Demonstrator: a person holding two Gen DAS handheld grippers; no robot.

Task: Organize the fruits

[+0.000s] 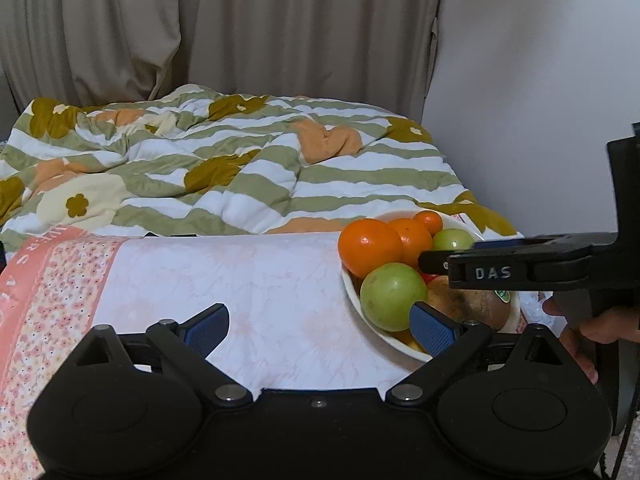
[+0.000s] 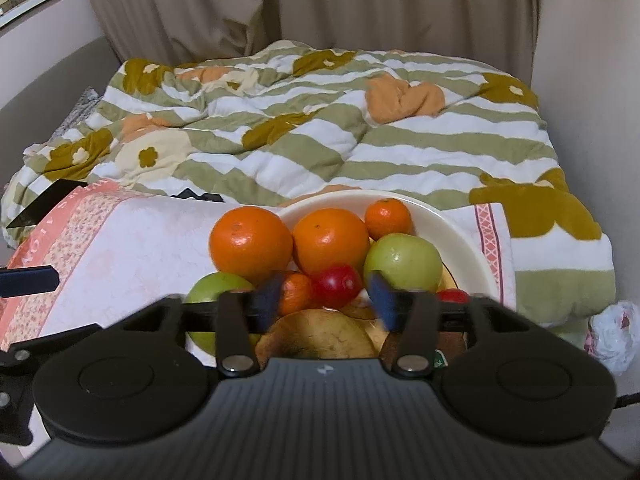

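Observation:
A cream bowl point(image 2: 460, 240) heaped with fruit stands on the cloth-covered table. It holds two large oranges point(image 2: 251, 242), a tangerine point(image 2: 387, 216), two green apples point(image 2: 402, 262), a red fruit point(image 2: 336, 286) and a brown fruit point(image 2: 316, 336). My right gripper point(image 2: 325, 300) hovers open just over the pile, with the red fruit and a small orange point(image 2: 298, 294) showing between its blurred blue pads, which press on nothing. In the left wrist view it reaches in from the right point(image 1: 444, 258) above the bowl point(image 1: 400, 344). My left gripper point(image 1: 320, 330) stands open and empty over the cloth, left of the bowl.
The pink-and-white tablecloth point(image 1: 240, 280) has a floral border at the left. Behind the table lies a rumpled striped quilt point(image 1: 240, 160), with curtains and a wall beyond. A white plastic bag point(image 2: 612, 332) lies low at the right. A person's hand point(image 1: 580, 336) holds the right gripper.

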